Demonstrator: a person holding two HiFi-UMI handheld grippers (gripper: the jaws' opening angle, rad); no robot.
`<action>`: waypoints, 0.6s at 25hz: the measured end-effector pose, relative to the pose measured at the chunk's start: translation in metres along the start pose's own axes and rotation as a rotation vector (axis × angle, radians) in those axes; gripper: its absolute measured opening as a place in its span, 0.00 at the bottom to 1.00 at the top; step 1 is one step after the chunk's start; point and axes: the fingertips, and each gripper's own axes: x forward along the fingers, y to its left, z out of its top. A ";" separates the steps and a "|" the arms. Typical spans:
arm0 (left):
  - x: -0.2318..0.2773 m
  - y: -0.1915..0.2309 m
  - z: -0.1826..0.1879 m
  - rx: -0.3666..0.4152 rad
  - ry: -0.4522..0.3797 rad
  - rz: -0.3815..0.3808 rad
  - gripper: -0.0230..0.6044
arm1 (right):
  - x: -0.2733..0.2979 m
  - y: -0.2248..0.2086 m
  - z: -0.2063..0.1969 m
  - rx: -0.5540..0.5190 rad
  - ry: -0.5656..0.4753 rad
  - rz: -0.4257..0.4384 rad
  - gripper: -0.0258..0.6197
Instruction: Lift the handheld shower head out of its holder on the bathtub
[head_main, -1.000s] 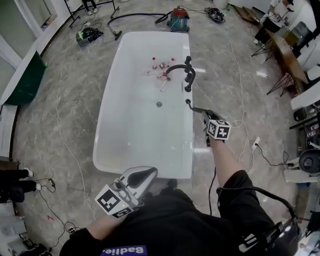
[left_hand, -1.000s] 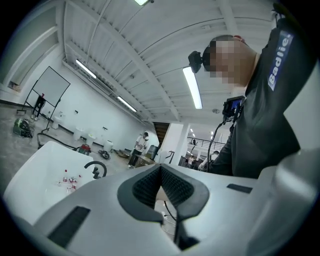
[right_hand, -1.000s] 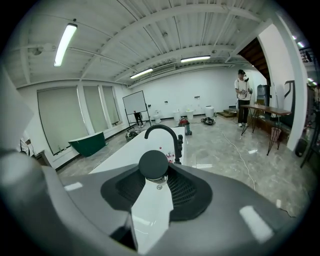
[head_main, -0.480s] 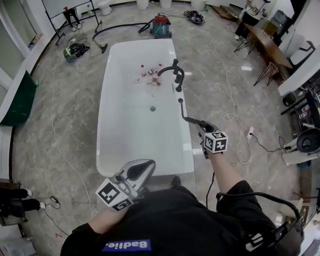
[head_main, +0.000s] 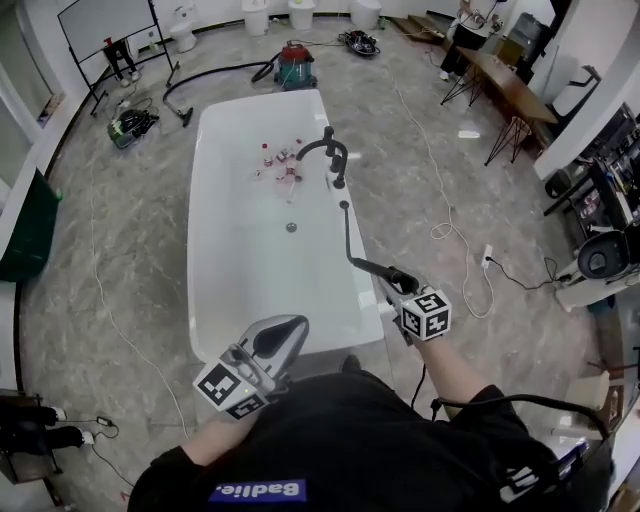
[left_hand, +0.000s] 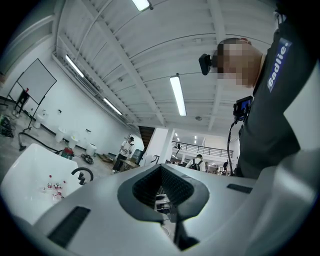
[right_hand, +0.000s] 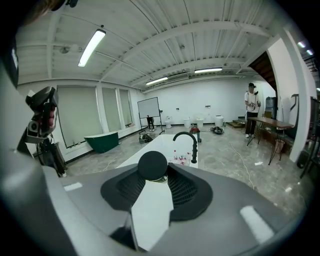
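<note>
My right gripper (head_main: 398, 281) is shut on the black handheld shower head (head_main: 376, 268), held off the right side of the white bathtub (head_main: 200, 230). Its black hose (head_main: 347, 232) runs from the head back to the tub's right rim, below the black arched faucet (head_main: 328, 150). In the right gripper view the head's round black end (right_hand: 152, 165) sits between the jaws of the right gripper (right_hand: 152, 176), with the faucet (right_hand: 187, 137) beyond. My left gripper (head_main: 298, 325) hangs near my body at the tub's near end, shut and empty; in its own view the left gripper (left_hand: 166, 192) points up at the ceiling.
Small bottles (head_main: 275, 160) lie in the tub near the faucet. A red vacuum (head_main: 296, 68) with its hose stands beyond the tub's far end. Cables (head_main: 440, 230) trail over the marble floor to the right. A dark green tub (head_main: 20, 225) is at far left, tables (head_main: 510, 90) at far right.
My right gripper has drawn back toward me and upward with the shower head, pulling the hose out longer from the tub rim. The left gripper shifted only a little.
</note>
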 end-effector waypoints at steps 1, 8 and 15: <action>0.000 -0.001 -0.001 -0.001 0.001 -0.005 0.03 | -0.007 0.008 0.000 -0.002 -0.006 0.007 0.24; 0.000 -0.002 -0.016 -0.014 0.053 -0.038 0.03 | -0.045 0.053 0.007 -0.015 -0.047 0.043 0.25; 0.017 -0.008 -0.035 -0.022 0.098 -0.077 0.03 | -0.086 0.076 0.023 -0.065 -0.112 0.074 0.25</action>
